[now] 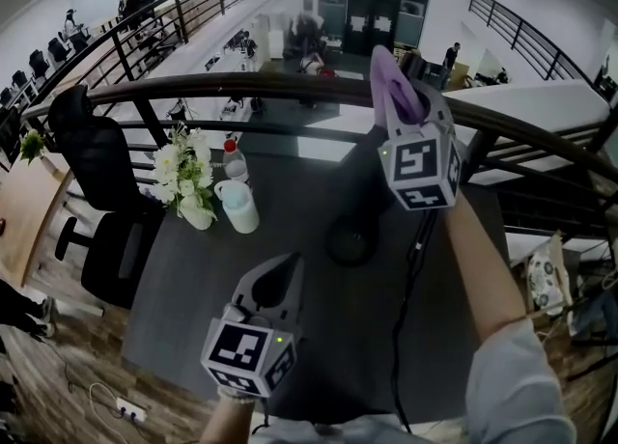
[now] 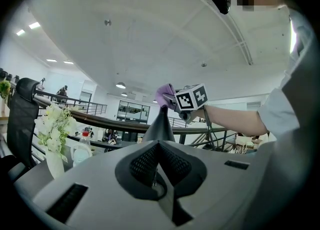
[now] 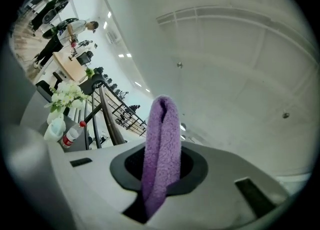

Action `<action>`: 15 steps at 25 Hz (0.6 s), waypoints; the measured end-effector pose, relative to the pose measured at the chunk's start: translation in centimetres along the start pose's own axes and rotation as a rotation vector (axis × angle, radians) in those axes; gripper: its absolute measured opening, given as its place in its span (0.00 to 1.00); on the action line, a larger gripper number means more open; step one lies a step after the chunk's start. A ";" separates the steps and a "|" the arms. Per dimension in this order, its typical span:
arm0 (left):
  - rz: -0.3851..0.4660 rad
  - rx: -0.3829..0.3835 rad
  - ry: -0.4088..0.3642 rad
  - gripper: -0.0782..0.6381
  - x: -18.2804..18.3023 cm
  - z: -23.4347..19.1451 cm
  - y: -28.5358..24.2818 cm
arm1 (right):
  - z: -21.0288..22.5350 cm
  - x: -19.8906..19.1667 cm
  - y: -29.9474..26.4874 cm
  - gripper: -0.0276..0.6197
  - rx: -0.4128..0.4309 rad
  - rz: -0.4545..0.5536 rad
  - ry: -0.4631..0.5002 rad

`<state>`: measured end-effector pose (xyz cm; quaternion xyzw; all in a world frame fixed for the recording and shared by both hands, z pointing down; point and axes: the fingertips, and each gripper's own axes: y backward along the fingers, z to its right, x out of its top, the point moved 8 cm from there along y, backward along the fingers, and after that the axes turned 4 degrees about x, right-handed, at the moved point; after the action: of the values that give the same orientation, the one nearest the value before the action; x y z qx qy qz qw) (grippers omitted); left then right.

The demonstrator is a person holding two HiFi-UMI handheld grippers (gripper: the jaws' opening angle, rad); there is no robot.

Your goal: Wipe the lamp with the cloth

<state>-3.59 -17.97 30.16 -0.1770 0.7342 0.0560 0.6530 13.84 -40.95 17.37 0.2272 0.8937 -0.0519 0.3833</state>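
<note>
Head view. Dark table (image 1: pixel 193 288) beside a curved railing (image 1: pixel 241 90). Left gripper (image 1: pixel 287 273) low over the near part of the table, jaws together, nothing between them. Right gripper (image 1: pixel 401 95) raised higher at the right, over the far side of the table, clamped on a purple cloth (image 1: pixel 384 70) that sticks up past the jaw tips. Lamp (image 1: pixel 350 239): round black base on the table between the two grippers, touched by neither. Its upper part merges with the dark tabletop, so possibly a stem rising toward the right gripper; cannot tell. A black cable (image 1: pixel 410 278) runs toward the near edge. Far left corner: white flowers (image 1: pixel 183 172) in a vase, a pale mug (image 1: pixel 238 206) just beside it, a red-capped bottle (image 1: pixel 232 157) behind. Black office chair (image 1: pixel 97 172) outside the table's left edge.

Left gripper view. Jaws meet in a closed point, empty. Beyond them, the right gripper with the cloth (image 2: pixel 164 94) in its grip, held out on a bare forearm (image 2: pixel 235 116). Flowers (image 2: pixel 55 124) at left.

Right gripper view. Jaws pinch the folded cloth (image 3: pixel 162 129), its looped end pointing at the ceiling. Flowers, mug and bottle show small at left.
</note>
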 end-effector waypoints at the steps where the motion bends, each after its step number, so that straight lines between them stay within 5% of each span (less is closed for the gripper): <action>1: 0.000 -0.001 0.000 0.11 0.0 0.1 -0.1 | 0.6 0.0 0.0 0.12 -0.007 0.011 -0.032; 7: -0.001 -0.007 -0.005 0.11 0.0 0.5 -0.5 | 4.1 -1.6 0.3 0.12 -0.036 0.039 -0.249; 15: -0.009 -0.026 -0.012 0.11 0.0 1.3 -1.2 | 4.9 -4.0 1.6 0.12 -0.064 0.036 -0.300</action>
<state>-2.00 -18.72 30.20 -0.1885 0.7288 0.0637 0.6552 20.18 -42.34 16.91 0.2206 0.8234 -0.0497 0.5204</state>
